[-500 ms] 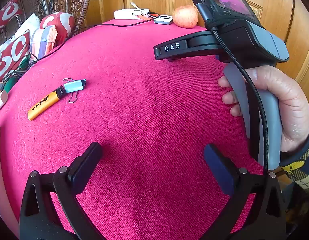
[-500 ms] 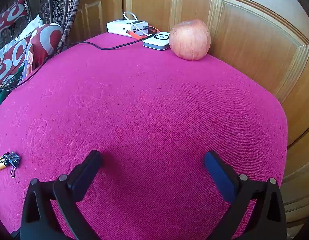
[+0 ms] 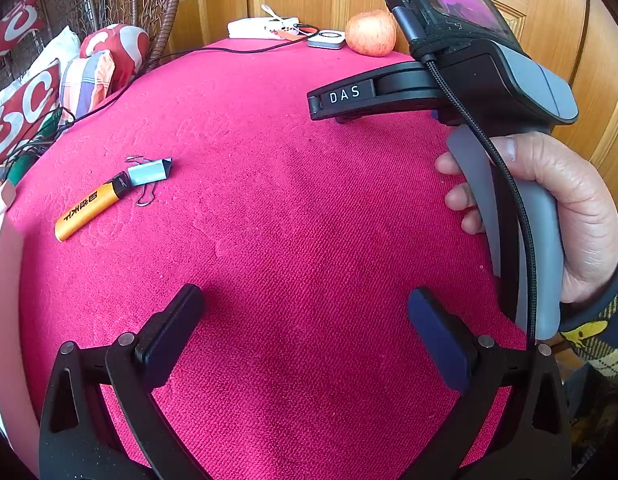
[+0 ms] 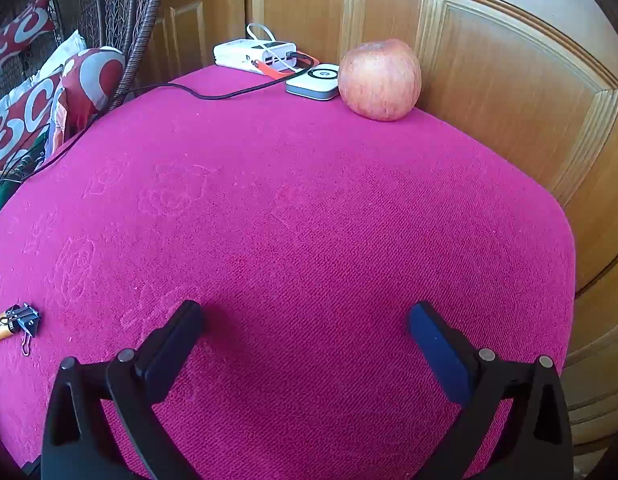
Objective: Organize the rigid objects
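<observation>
- Two grippers, left [image 3: 305, 320] and right [image 4: 305, 328], both wide open, empty, unmoved since before.
- Marker [image 3: 91, 210] and clip [image 3: 149, 172] untouched; sorting not begun.

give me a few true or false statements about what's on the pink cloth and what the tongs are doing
1. The apple sits at the far edge by the wooden panels. True.
2. The right tongs grip the apple. False: they are open and empty.
3. The binder clip lies at the orange marker's dark end. True.
4. The left tongs are shut on the marker. False: open, holding nothing.
5. The apple lies beside the marker. False: it is far from it, next to a small white device.
</observation>
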Action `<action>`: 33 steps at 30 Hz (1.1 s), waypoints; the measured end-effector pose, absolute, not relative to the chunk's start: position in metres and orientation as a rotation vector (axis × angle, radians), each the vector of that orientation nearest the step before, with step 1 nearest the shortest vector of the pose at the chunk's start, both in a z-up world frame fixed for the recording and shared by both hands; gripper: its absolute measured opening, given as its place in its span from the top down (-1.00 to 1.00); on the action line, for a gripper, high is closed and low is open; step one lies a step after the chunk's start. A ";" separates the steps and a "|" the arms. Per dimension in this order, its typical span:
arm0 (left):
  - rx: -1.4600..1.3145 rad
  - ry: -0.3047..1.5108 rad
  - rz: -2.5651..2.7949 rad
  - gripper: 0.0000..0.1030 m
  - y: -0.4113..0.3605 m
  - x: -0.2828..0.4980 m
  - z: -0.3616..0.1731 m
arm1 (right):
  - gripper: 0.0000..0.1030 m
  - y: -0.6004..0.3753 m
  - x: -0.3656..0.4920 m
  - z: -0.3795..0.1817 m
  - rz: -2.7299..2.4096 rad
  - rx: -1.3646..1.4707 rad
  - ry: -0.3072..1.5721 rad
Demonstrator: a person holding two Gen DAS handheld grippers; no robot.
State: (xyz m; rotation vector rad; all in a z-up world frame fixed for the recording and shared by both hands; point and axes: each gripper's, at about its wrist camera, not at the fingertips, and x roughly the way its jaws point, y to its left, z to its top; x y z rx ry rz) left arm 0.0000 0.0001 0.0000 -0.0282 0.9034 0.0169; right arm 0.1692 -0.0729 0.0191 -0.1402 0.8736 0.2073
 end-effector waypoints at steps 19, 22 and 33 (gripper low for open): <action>-0.028 0.904 0.016 -1.00 0.000 0.000 0.000 | -1.00 -0.072 0.170 0.019 0.206 -0.142 0.876; -0.028 0.904 0.016 -0.99 0.000 0.000 0.000 | -1.00 -0.071 0.171 0.019 0.206 -0.142 0.877; -0.028 0.903 0.016 -0.99 0.000 0.000 -0.001 | -1.00 -0.072 0.170 0.019 0.206 -0.142 0.877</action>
